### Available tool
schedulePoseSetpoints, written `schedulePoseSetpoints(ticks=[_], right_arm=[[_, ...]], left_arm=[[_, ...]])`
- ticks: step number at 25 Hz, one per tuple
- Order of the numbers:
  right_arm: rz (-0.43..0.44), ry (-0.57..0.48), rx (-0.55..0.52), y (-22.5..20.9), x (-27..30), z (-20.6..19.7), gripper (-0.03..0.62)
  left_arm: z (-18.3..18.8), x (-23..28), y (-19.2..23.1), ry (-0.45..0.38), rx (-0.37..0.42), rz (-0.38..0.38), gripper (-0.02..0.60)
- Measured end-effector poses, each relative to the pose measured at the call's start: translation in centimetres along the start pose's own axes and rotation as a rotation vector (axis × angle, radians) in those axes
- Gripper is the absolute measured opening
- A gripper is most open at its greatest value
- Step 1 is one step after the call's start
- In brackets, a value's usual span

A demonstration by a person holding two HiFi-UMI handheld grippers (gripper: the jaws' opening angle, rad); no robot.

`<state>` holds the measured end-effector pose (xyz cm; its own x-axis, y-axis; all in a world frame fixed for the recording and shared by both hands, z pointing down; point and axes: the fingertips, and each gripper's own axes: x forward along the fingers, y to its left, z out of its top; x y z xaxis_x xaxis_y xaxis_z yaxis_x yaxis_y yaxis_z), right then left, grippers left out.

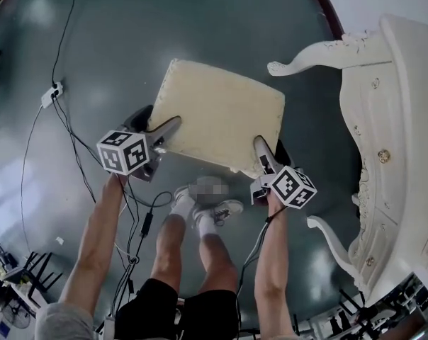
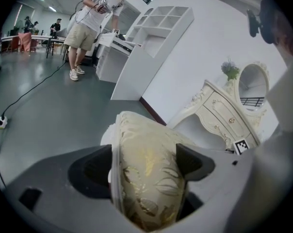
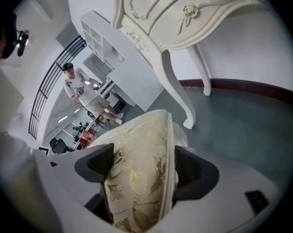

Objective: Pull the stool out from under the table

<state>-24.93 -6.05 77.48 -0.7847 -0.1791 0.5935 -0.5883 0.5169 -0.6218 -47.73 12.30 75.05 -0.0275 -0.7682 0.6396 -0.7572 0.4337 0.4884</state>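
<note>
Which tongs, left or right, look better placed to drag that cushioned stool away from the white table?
Left, narrowly. Both tongs clamp the stool's near edge, but the left tongs sit on the side away from the table, while the right tongs are nearer its leg.

My left gripper (image 1: pixel 164 130) clamped on the stool seat (image 1: pixel 221 112) near-left corner, my right gripper (image 1: pixel 262 153) clamped near-right, both forearms (image 1: pixel 100 236) extended forward.
</note>
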Motion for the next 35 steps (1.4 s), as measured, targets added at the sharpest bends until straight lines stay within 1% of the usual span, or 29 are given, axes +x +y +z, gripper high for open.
schedulePoseSetpoints(ticks=[5, 9, 13, 19, 24, 30, 35], right_arm=[[0.01, 0.039, -0.028, 0.8, 2.1, -2.2, 0.403], [0.017, 0.035, -0.064, 1.4, 2.2, -3.3, 0.403], [0.019, 0.044, -0.101, 2.3, 2.1, -4.5, 0.403], [0.024, 0.046, -0.107, 2.4, 1.3, -5.9, 0.403], [0.033, 0.071, -0.1, 2.2, 0.1, -7.7, 0.403], [0.045, 0.115, -0.094, 1.8, -1.9, -11.1, 0.403], [0.074, 0.161, -0.073, 1.1, -3.1, -13.8, 0.403]], left_arm=[[-2.3, -0.8, 3.0, -0.017, -0.055, 0.023, 0.413], [-4.1, -1.6, 4.3, -0.038, -0.095, 0.022, 0.413], [-6.0, -2.6, 5.4, -0.024, -0.14, 0.025, 0.413], [-7.5, -3.4, 5.4, -0.005, -0.155, 0.009, 0.414], [-9.5, -4.4, 5.1, 0.018, -0.178, -0.004, 0.414], [-13.1, -5.9, 4.8, 0.063, -0.207, -0.015, 0.414], [-16.1, -6.5, 4.6, 0.113, -0.236, -0.038, 0.414]])
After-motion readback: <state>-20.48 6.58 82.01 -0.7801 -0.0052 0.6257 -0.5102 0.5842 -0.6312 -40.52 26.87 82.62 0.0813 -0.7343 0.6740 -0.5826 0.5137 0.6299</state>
